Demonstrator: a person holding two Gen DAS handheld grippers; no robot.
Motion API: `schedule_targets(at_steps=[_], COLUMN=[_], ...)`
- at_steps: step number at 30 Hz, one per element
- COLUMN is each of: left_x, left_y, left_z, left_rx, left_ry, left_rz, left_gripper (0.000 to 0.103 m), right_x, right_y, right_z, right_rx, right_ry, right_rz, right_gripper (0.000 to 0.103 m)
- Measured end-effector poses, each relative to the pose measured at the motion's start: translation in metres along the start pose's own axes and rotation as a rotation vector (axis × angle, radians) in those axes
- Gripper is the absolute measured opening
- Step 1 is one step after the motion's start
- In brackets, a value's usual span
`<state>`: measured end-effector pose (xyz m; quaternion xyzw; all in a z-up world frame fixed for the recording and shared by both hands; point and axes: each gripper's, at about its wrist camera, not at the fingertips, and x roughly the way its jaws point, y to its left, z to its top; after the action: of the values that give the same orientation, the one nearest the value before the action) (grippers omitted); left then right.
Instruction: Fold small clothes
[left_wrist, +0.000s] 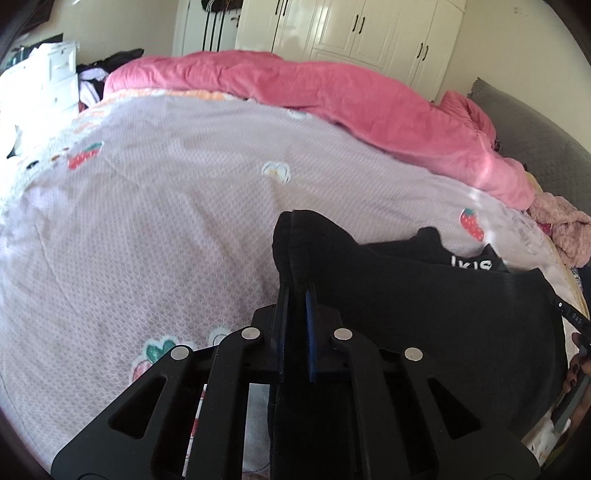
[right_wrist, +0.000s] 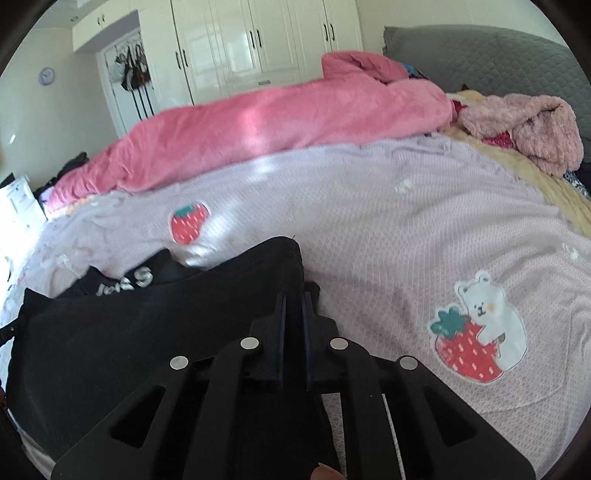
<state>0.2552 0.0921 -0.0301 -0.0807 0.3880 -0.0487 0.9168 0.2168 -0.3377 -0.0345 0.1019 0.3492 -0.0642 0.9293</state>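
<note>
- The black garment (left_wrist: 424, 314) hangs stretched between the two tools just above the lilac bedspread (left_wrist: 166, 229), with its far part, which bears white lettering, resting on the bed.
- The left tongs (left_wrist: 295, 291) are clamped tight on one corner of the cloth, which sticks up past the fingertips.
- The right tongs (right_wrist: 293, 295) pinch the opposite corner the same way, nearly shut with fabric between them.
- Risk, as I judge it: the cloth is thick and doubled at each pinch, so a layer could slip free if either side pulls harder than the other.
- Uneven height would leave the fold line skewed, and the lettered part might drag and bunch on the textured bedspread.
- The pink quilt (right_wrist: 258, 122) lies well beyond, no obstacle.
</note>
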Motion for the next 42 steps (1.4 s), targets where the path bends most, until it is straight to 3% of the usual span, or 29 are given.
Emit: schedule_targets(at_steps=[5,14,20,22,29,34,38,42], left_x=[0.0,0.0,-0.003,-0.007,-0.04,-0.065,-0.062,-0.046], left_y=[-0.002,-0.001,-0.001,-0.002,-0.01,-0.035,-0.059,-0.063], left_z=[-0.002,-0.003,-0.004,-0.004,-0.006,-0.015,-0.04,-0.062], left_rx=[0.014,0.01,0.006,0.002,0.03,0.077,0.154,0.178], left_ry=[-0.005,0.009,0.009,0.006,-0.042,-0.068,-0.025,0.046], left_rz=[0.02,0.027,0.032,0.03,0.044,0.0,0.0,0.048], left_gripper=[0.004,0.008,0.01,0.01,0.028,0.04,0.051,0.054], right_x=[0.008,0.003,-0.015,-0.026,-0.054,-0.072,-0.078,-0.075], right_y=[-0.004,-0.007,-0.005,0.001,0.029,0.059,0.075,0.077], right_z=[-0.005,-0.008,-0.009,-0.011,-0.024,-0.035,-0.05,-0.06], right_rx=[0.017,0.034,0.018,-0.013,-0.107,-0.189,-0.237,-0.245], right_ry=[0.03,0.03,-0.025,-0.061,-0.098,-0.098,-0.07,-0.027], right_rz=[-0.017,-0.031,-0.05,-0.057,-0.01,0.072,0.114,0.113], right_gripper=[0.01,0.035,0.051,0.052,0.058,0.059,0.068,0.068])
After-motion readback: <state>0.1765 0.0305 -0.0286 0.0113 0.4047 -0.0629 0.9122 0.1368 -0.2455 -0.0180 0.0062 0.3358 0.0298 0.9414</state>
